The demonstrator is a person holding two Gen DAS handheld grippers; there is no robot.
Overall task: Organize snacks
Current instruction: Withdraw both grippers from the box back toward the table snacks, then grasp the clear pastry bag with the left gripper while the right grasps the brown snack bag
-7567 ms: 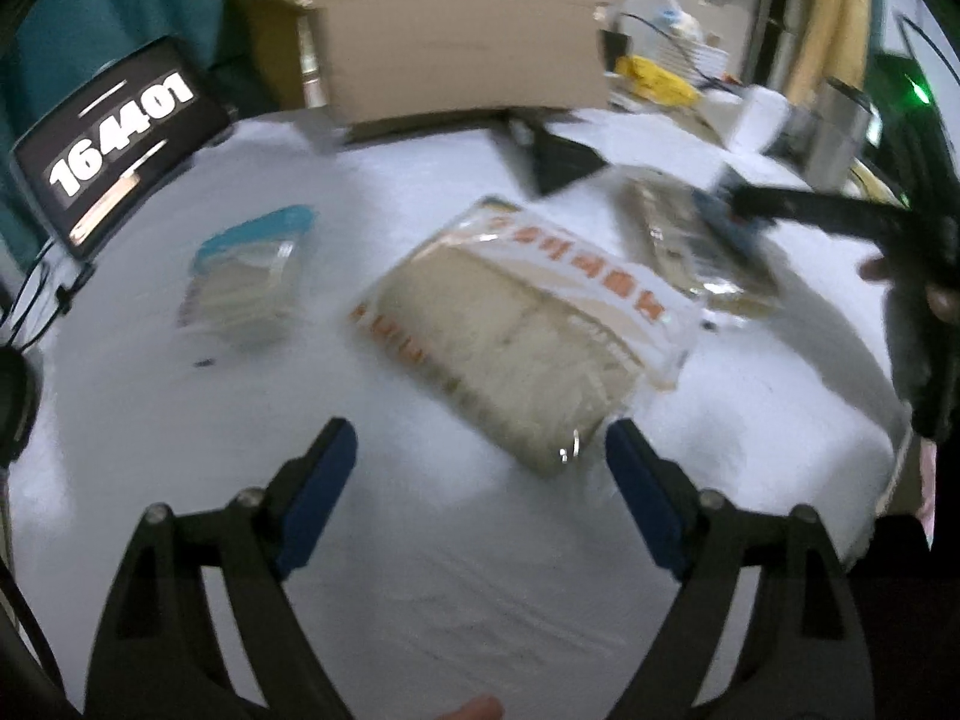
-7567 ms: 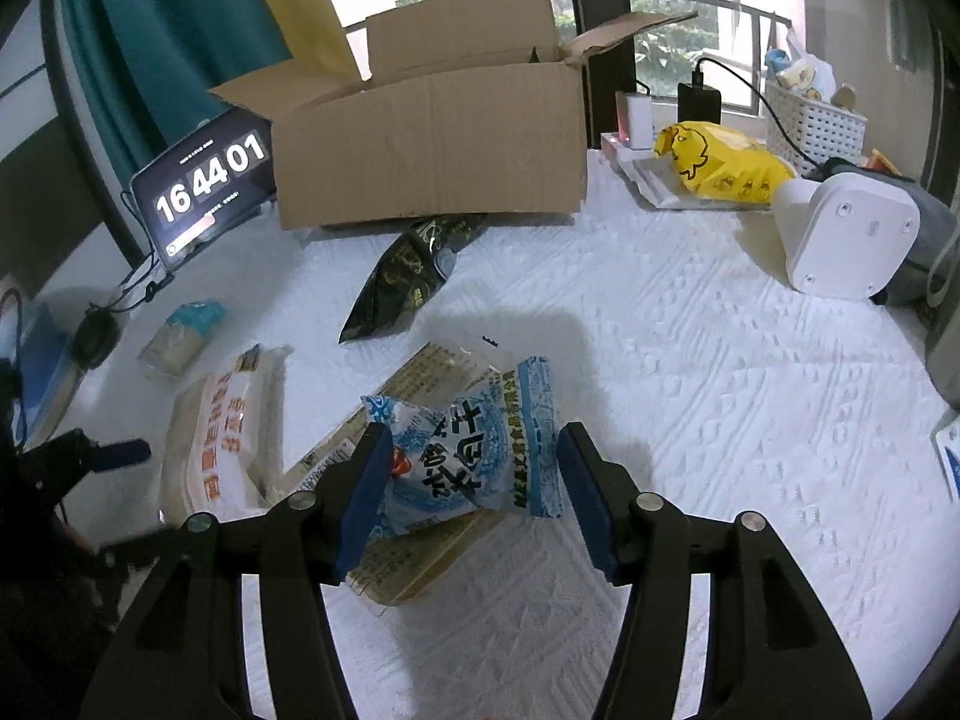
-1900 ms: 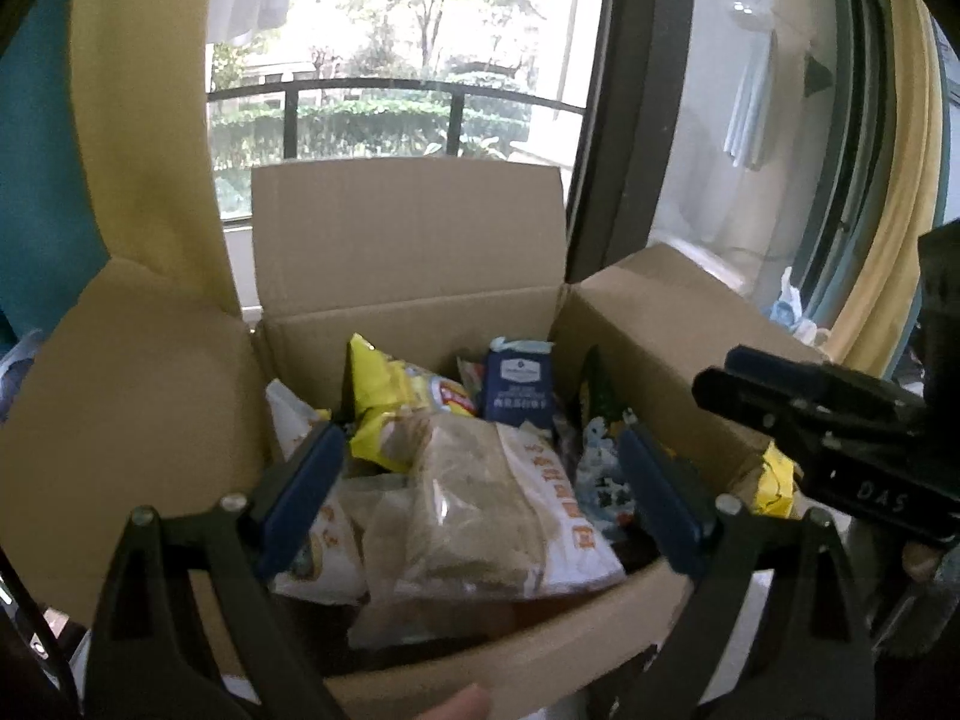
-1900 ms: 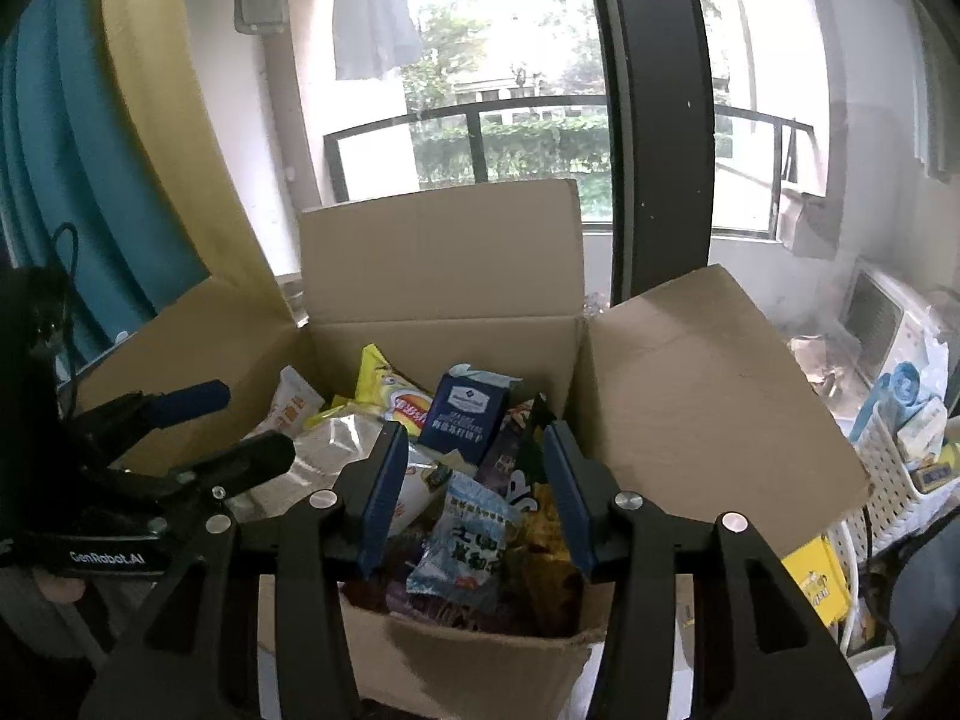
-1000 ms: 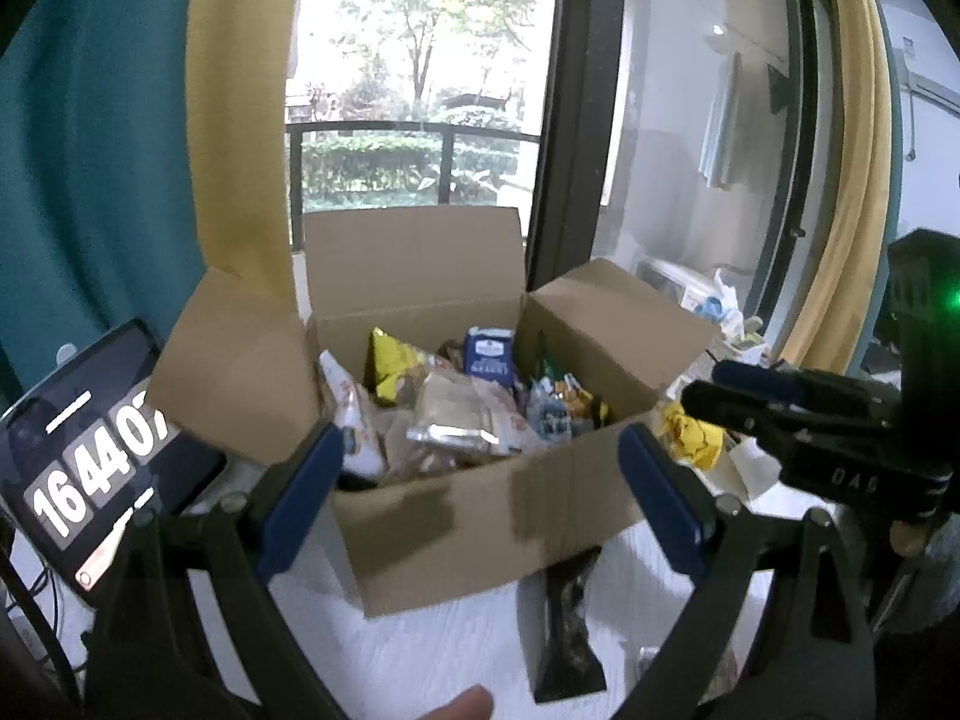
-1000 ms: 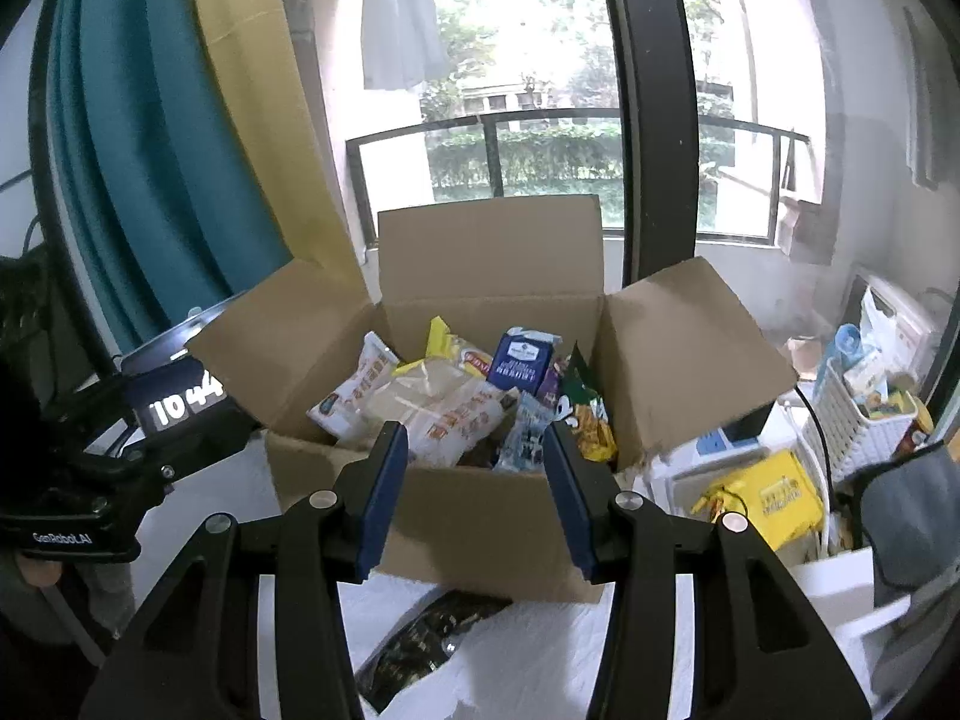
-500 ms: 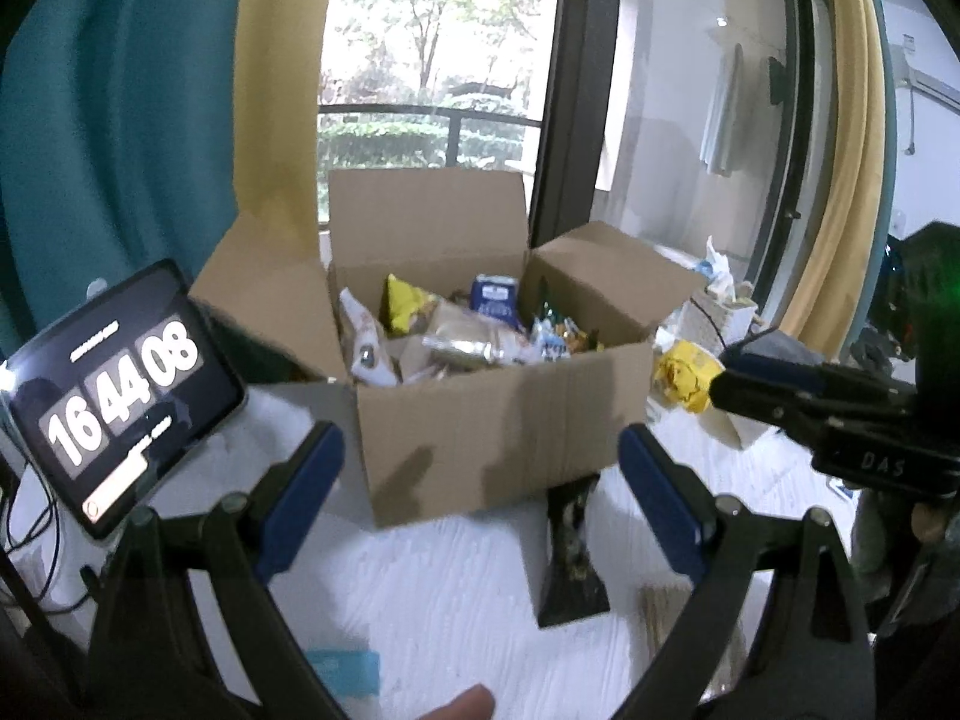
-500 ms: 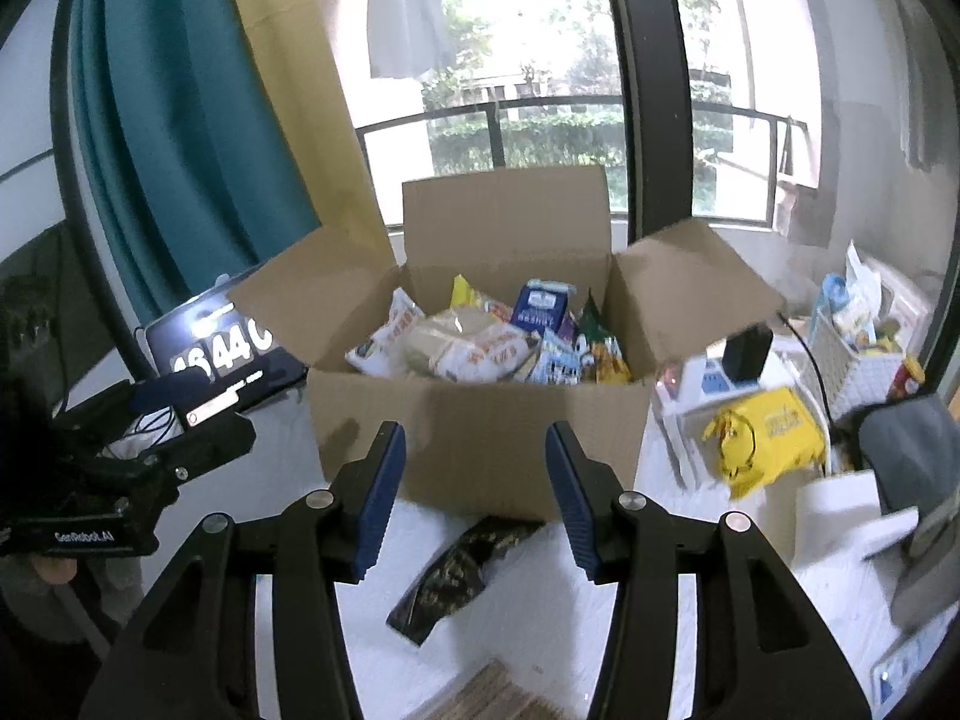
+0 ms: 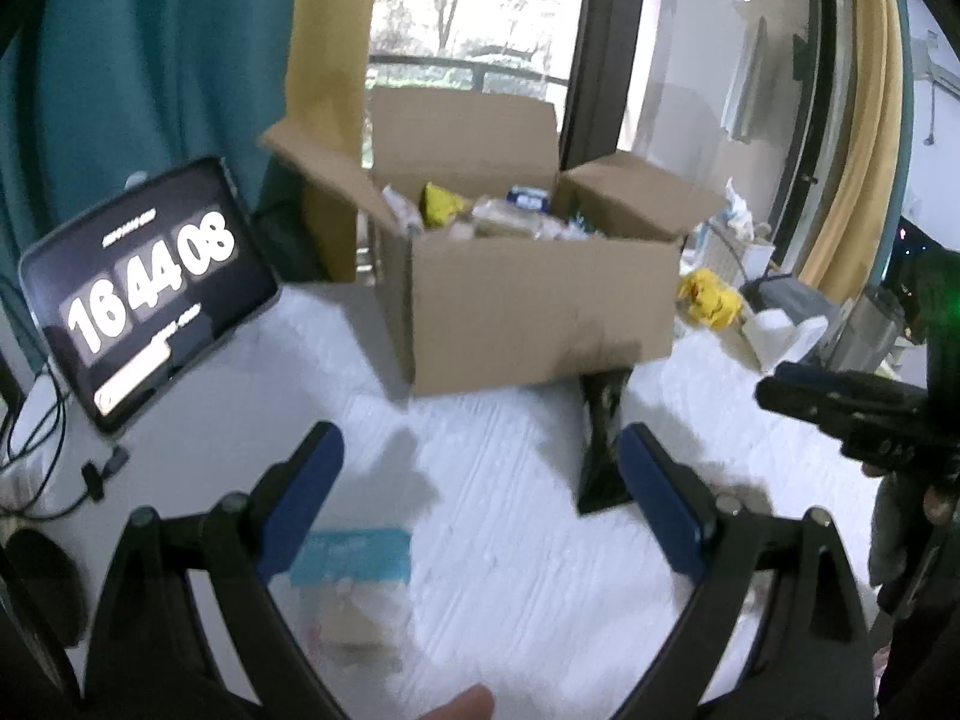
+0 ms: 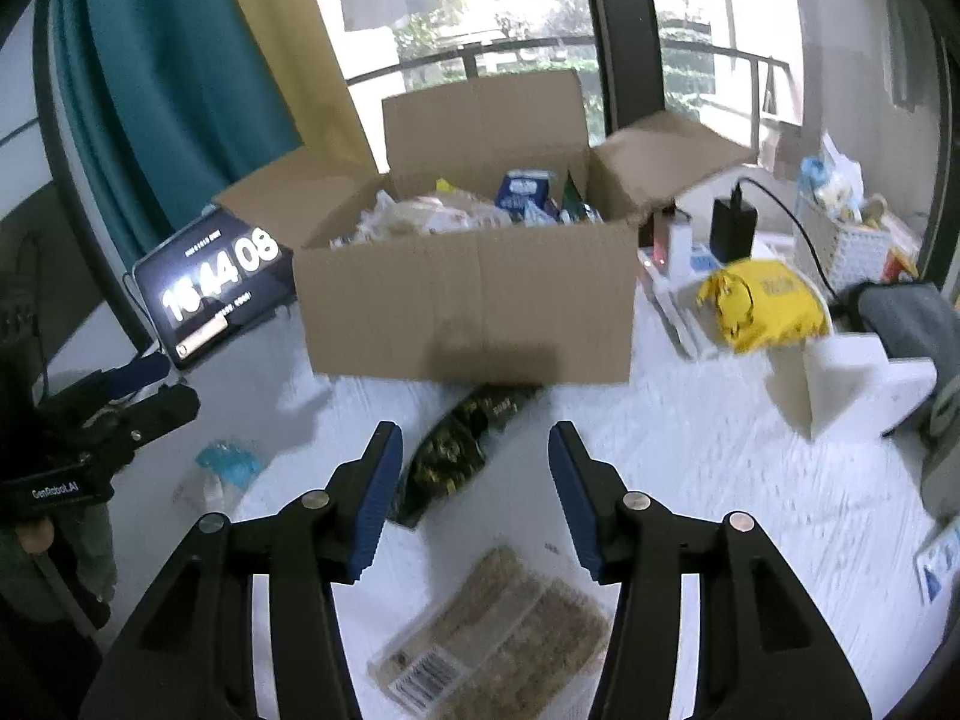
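Cardboard box (image 10: pixel 474 312) at the back of the white tablecloth (image 10: pixel 690 468), already heaped with packets above the rim. Risk here, as a judgement: one more bag dropped on top may slide off or push another packet over the edge, because of the pile height.

Still outside the box, three snacks. Clear tray of biscuits (image 10: pixel 498 642) lying flat nearest to the right gripper (image 10: pixel 471 498), barcode sticker on its corner, digits too small to read; likely slippery and stiff, so a pinch at the edge may crack it or let it tilt out. Dark foil bag (image 10: pixel 456 450) just in front of the box, print not legible. Small blue-topped packet (image 9: pixel 351 576) near the left gripper (image 9: pixel 480 498), blurred by motion.

Both grippers spread wide, holding nothing. Possible collision if both reach for the dark bag together.

Readable writing: "16 44 08" on the tablet clock (image 9: pixel 147 282); "GenRobot.AI" on the left gripper body in the right wrist view.
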